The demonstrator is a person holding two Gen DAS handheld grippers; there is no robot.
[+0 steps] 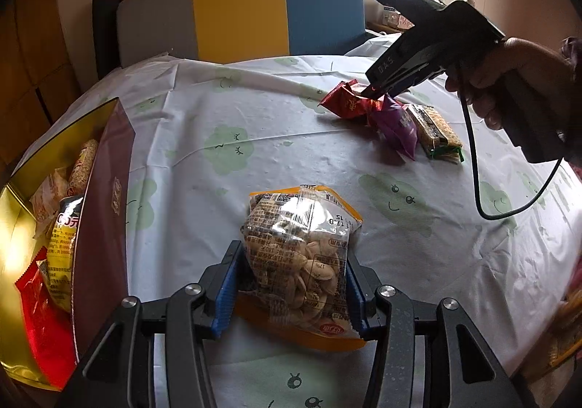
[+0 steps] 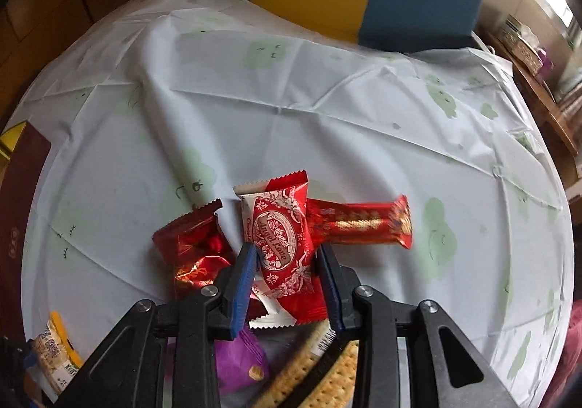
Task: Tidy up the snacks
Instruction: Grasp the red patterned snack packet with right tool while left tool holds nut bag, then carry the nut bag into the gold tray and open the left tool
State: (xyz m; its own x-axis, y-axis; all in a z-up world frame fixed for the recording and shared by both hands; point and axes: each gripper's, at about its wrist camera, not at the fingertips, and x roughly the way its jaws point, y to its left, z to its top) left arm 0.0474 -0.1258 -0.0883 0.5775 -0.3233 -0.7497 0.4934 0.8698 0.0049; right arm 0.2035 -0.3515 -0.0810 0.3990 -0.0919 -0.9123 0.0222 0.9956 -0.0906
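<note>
Left tongs (image 1: 291,284) pinch a seed packet (image 1: 302,262) above the table (image 1: 254,138), beside the gift box (image 1: 105,211). Right tongs (image 2: 287,262) pinch a red "Angel Love" wafer packet (image 2: 282,237); lift straight, sparing neighbouring sweets.

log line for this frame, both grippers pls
left gripper: shut on seed bag | right gripper: shut on red-white packet | box: part filled
</note>
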